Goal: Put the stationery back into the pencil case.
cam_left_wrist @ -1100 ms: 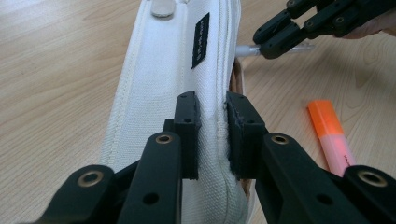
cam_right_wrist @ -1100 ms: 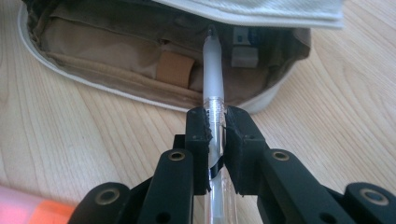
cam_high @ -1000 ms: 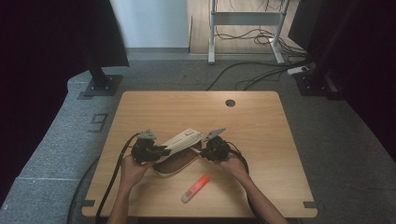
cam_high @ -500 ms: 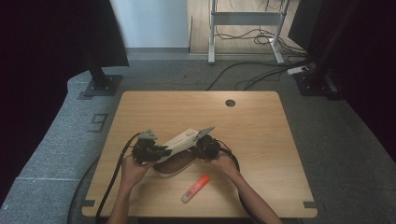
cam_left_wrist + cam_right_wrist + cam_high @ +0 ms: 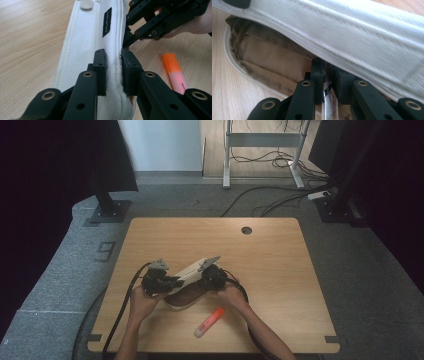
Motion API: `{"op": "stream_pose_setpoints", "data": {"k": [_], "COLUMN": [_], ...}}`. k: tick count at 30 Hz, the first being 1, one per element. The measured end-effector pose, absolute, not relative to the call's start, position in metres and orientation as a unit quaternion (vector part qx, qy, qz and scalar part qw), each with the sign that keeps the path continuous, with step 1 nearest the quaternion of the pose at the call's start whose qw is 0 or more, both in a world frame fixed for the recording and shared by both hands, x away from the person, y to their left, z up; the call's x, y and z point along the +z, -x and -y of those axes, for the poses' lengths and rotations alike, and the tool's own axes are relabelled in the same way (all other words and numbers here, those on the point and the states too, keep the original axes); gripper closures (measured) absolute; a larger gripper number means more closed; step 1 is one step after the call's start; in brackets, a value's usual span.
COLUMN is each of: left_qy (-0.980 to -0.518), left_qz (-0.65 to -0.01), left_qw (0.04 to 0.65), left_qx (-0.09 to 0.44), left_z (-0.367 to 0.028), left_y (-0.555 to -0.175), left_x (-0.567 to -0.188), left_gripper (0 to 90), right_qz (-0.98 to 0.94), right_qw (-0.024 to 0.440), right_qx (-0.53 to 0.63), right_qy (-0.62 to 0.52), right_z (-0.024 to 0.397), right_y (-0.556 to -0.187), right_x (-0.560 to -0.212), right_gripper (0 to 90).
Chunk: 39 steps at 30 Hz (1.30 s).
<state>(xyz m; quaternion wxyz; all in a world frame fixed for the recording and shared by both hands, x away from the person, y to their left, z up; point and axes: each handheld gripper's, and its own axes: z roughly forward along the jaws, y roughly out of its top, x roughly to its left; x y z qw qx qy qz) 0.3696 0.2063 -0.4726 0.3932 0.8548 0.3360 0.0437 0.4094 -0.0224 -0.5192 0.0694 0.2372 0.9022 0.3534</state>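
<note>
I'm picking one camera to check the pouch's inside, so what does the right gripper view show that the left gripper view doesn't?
The right gripper view shows the pouch's brown lining through the open mouth, and the right gripper shut on a metal zipper pull. The left gripper view shows the orange highlighter, the black label, and the left gripper pinching the white pouch at its edge. Both show the pouch's white fabric and the wooden table.

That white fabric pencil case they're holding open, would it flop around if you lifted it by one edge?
Probably yes. The white pencil case is woven cloth, and its flap bends where the left gripper pinches it. It looks light: its brown lining shows nothing inside. The weave should resist slipping.
</note>
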Motion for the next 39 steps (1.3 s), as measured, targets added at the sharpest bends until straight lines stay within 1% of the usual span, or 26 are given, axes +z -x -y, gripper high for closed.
{"op": "stream_pose_setpoints", "data": {"k": [3, 9, 12, 16, 26, 35, 39], "left_qy": [-0.855, -0.854, -0.854, -0.855, -0.856, -0.856, -0.857], "left_qz": [-0.336, -0.338, -0.338, -0.337, -0.336, -0.336, -0.335], "left_qw": [0.393, 0.394, 0.393, 0.393, 0.391, 0.391, 0.389], "left_qx": [0.045, 0.044, 0.043, 0.042, 0.041, 0.040, 0.040], "left_z": [-0.206, -0.207, -0.207, -0.207, -0.207, -0.207, -0.207], "left_y": [-0.369, -0.370, -0.370, -0.370, -0.370, -0.371, -0.371], "left_x": [-0.473, -0.473, -0.473, -0.473, -0.474, -0.474, -0.474], "left_gripper": [75.7, 75.7, 75.6, 75.5, 75.3, 75.2, 75.1], "right_qz": [-0.903, -0.906, -0.905, -0.903, -0.899, -0.899, -0.902], "right_qw": [0.065, 0.067, 0.066, 0.066, 0.056, 0.048, 0.053], "right_qx": [0.354, 0.351, 0.353, 0.354, 0.357, 0.355, 0.349], "right_qy": [-0.235, -0.226, -0.229, -0.233, -0.246, -0.250, -0.248], "right_z": [0.017, 0.014, 0.019, 0.029, 0.053, 0.072, 0.073], "right_y": [-0.410, -0.407, -0.405, -0.402, -0.390, -0.381, -0.380], "right_x": [-0.522, -0.521, -0.517, -0.513, -0.516, -0.525, -0.528], "right_gripper": [76.2, 64.1, 61.0, 59.7, 60.6, 65.5, 70.6]}}
